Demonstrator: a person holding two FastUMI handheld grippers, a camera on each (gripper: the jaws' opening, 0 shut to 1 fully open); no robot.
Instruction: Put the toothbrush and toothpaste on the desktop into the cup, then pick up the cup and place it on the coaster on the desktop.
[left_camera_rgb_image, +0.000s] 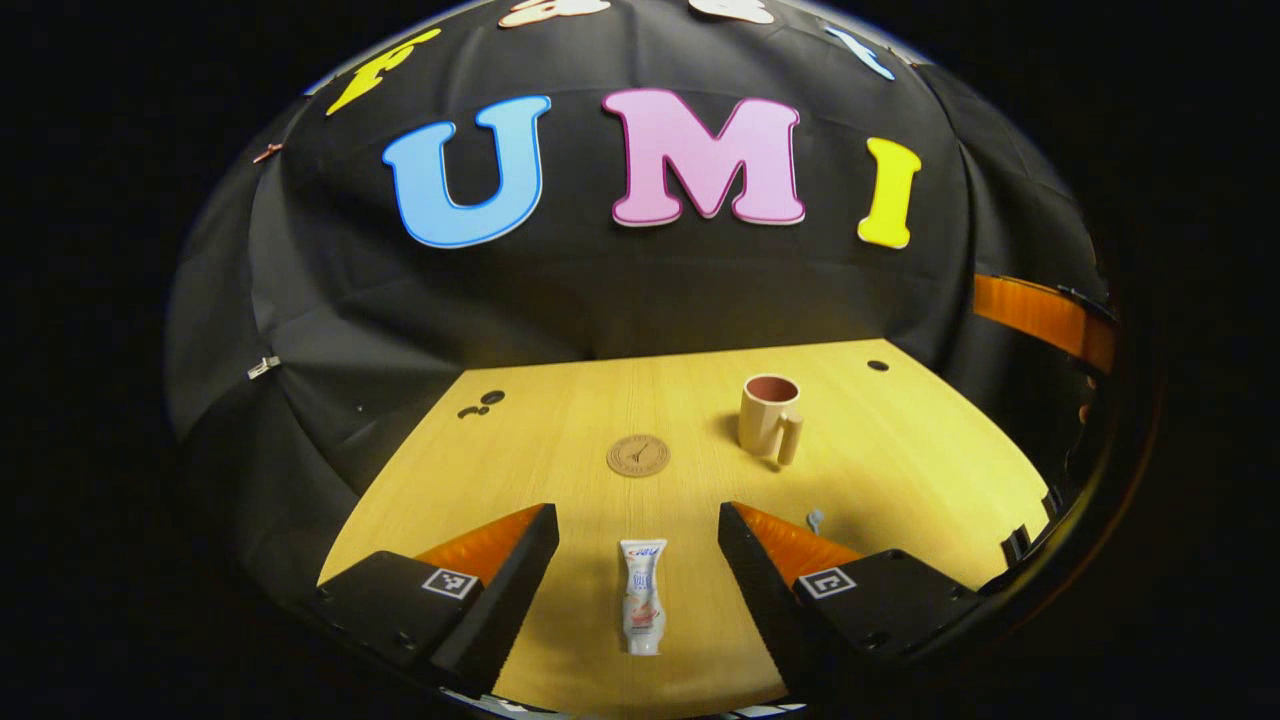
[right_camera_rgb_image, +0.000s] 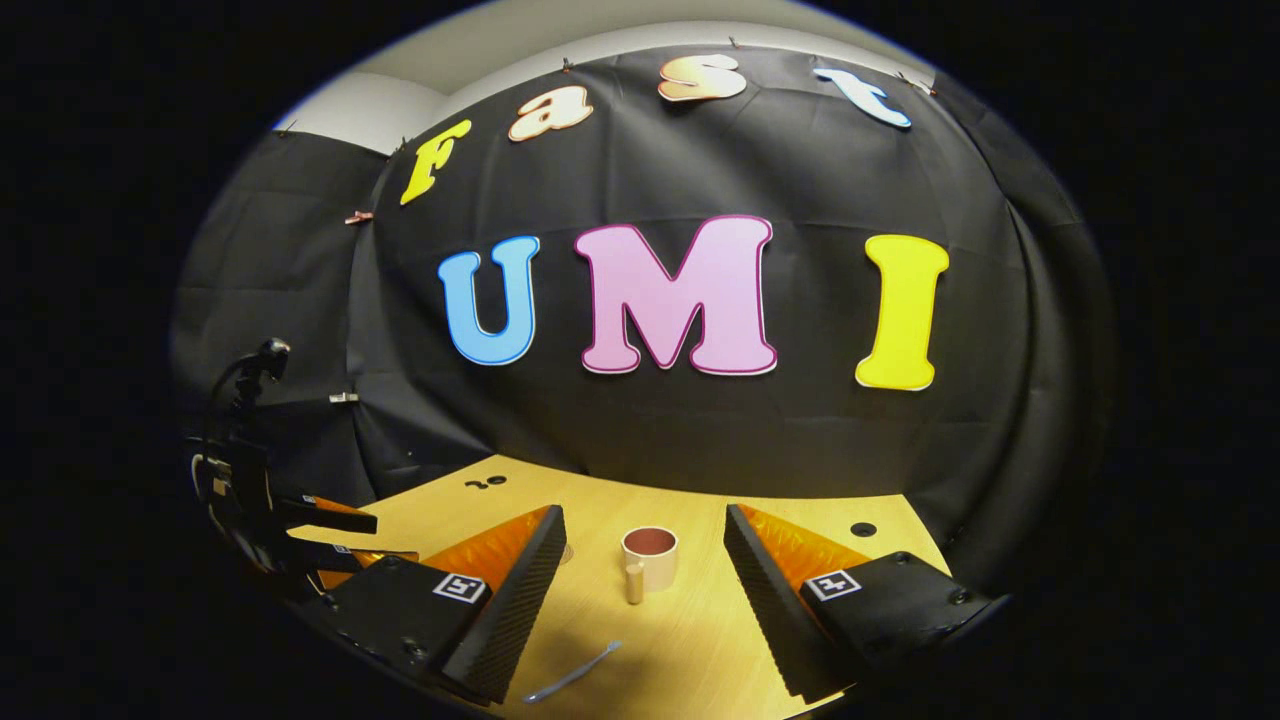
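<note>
No legible text is being shown. Print on the toothpaste (left_camera_rgb_image: 642, 598) is being rendered too small to be read; a stamped mark on the coaster (left_camera_rgb_image: 638, 455) cannot be made out. Square coded markers are being carried on the left gripper (left_camera_rgb_image: 638, 535) and the right gripper (right_camera_rgb_image: 645, 540).

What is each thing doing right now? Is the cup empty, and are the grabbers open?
Cup: upright on the table, nothing poking out of it.
Toothpaste: lying flat, not held.
Toothbrush: lying flat, not held.
Coaster: bare.
Left gripper: open, toothpaste between its fingers.
Right gripper: open, pointing at the cup.
</note>
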